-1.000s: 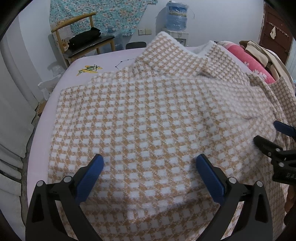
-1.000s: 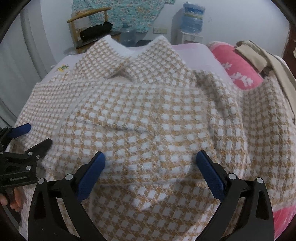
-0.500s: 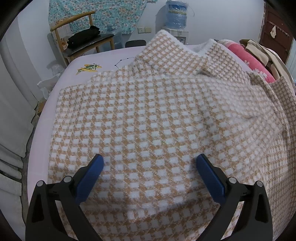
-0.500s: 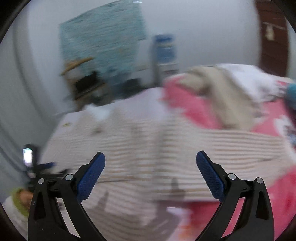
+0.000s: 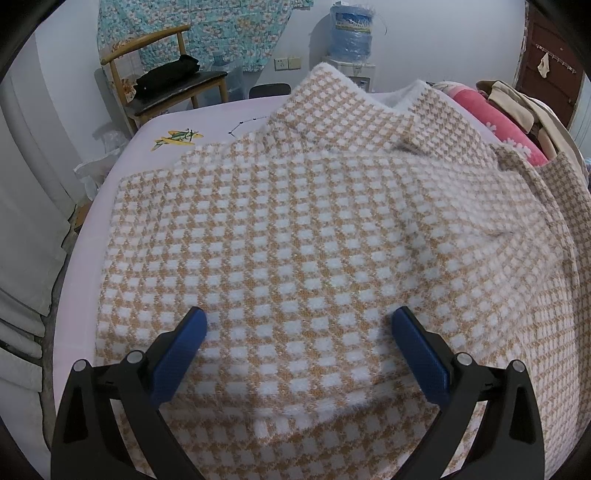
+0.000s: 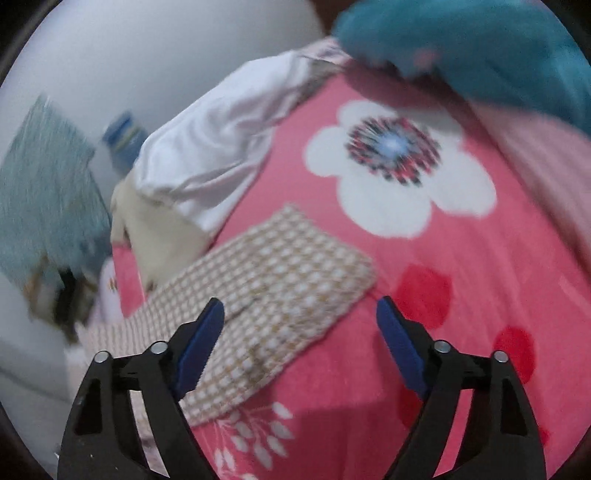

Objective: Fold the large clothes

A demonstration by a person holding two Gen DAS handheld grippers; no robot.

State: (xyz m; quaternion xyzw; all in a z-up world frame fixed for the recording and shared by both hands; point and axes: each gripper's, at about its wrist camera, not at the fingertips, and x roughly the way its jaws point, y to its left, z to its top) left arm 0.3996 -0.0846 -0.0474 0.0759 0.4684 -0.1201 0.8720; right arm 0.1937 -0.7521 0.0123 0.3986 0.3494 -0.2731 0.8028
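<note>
While both views look out past blue-padded fingers, this is the scene on the bed.

Left tool (image 5: pixel 297 332): jaws spread wide, empty, poised just above the checked sweater (image 5: pixel 314 229).

Right tool (image 6: pixel 299 321): jaws also apart, holding nothing, over the sleeve (image 6: pixel 280 280) end; contact cannot be told through blur.

Sweater: tan-and-white knit spread across the pale pink bed sheet (image 5: pixel 85 266), collar at the far side.

Sleeve: lies on the pink floral blanket (image 6: pixel 443 295), near a white garment (image 6: pixel 207 155).

Background: wooden chair (image 5: pixel 162 77) and water dispenser bottle (image 5: pixel 351 31) against the wall.
</note>
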